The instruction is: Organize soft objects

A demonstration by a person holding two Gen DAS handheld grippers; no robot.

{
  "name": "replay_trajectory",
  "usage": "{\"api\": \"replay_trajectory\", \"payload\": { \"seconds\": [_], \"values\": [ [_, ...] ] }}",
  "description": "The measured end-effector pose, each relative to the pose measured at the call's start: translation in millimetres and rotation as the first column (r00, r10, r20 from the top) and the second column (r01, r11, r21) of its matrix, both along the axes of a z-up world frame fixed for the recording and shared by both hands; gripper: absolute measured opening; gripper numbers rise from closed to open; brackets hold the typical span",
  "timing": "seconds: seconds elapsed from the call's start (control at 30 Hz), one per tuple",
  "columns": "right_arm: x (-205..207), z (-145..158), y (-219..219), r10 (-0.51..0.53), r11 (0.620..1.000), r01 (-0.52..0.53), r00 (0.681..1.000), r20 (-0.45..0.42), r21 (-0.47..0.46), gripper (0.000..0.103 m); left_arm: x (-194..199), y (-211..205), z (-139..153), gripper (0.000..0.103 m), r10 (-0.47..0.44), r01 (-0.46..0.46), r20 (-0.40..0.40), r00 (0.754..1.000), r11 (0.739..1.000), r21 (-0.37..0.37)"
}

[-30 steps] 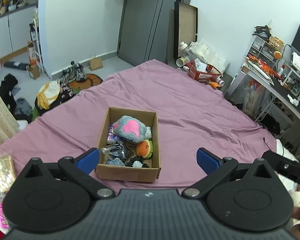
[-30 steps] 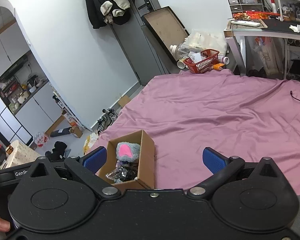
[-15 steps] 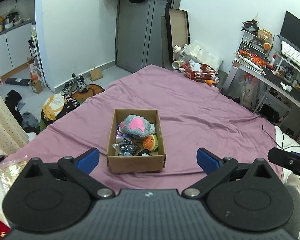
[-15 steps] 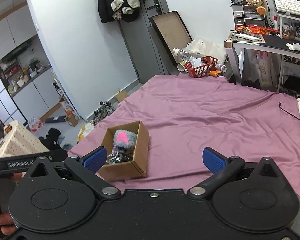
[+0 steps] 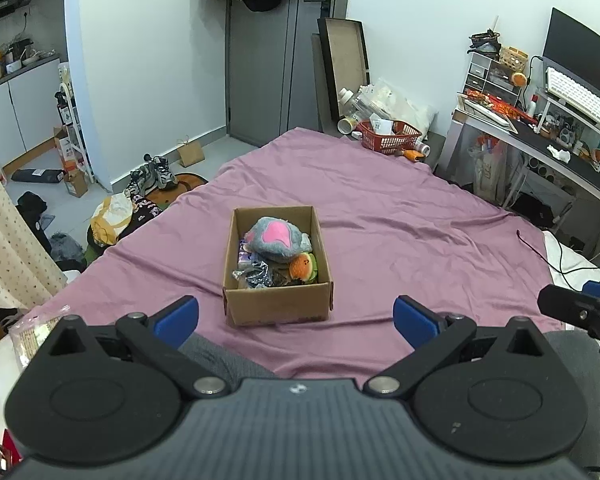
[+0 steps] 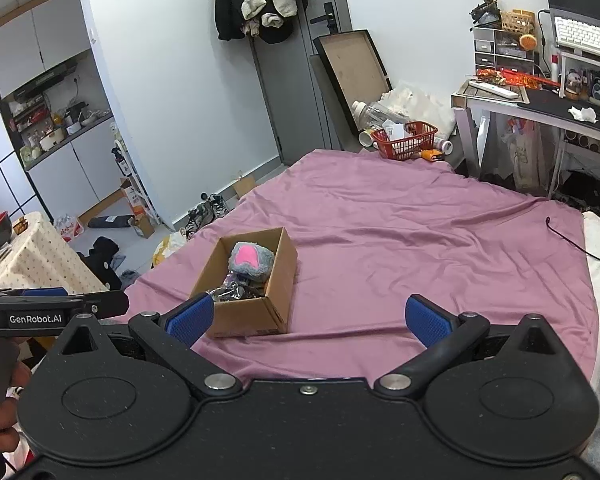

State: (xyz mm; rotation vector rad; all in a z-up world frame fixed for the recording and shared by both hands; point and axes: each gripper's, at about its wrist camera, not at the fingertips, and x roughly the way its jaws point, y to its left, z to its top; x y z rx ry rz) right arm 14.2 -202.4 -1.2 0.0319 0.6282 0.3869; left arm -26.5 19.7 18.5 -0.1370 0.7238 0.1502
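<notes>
Left gripper (image 5: 296, 320) and right gripper (image 6: 306, 318) are hovering at the near edge of the bed (image 5: 400, 216), each with its jaws spread wide and gripping nothing. Just beyond them, a cardboard box (image 5: 278, 310) is sitting upright on the purple sheet, holding soft objects: a grey-and-pink plush toy (image 5: 278, 238) is lying on top toward the far end, an orange plush (image 5: 303, 266) is resting at the near right, and crinkled packets (image 5: 256, 276) are filling the near left. At the bed's far end a red basket (image 5: 390, 138) is standing.
</notes>
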Motion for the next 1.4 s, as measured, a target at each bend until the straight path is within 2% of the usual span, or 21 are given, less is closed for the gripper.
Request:
{"api": "replay_trajectory", "payload": {
  "seconds": [0.37,1.4],
  "values": [
    [-9,1,1,0.0,1.0,0.0,1.0,0.01,-0.004,0.103,-11,-1,1,0.103,-0.019,0.019,0.013,1.0,1.0,0.014],
    [-8,-1,-9,-0.018,1.0,0.018,1.0,-0.006,0.008,0.103,-9,-9,-1,0.103,-0.044,0.044,0.016,0.999,0.999,0.009]
  ]
}}
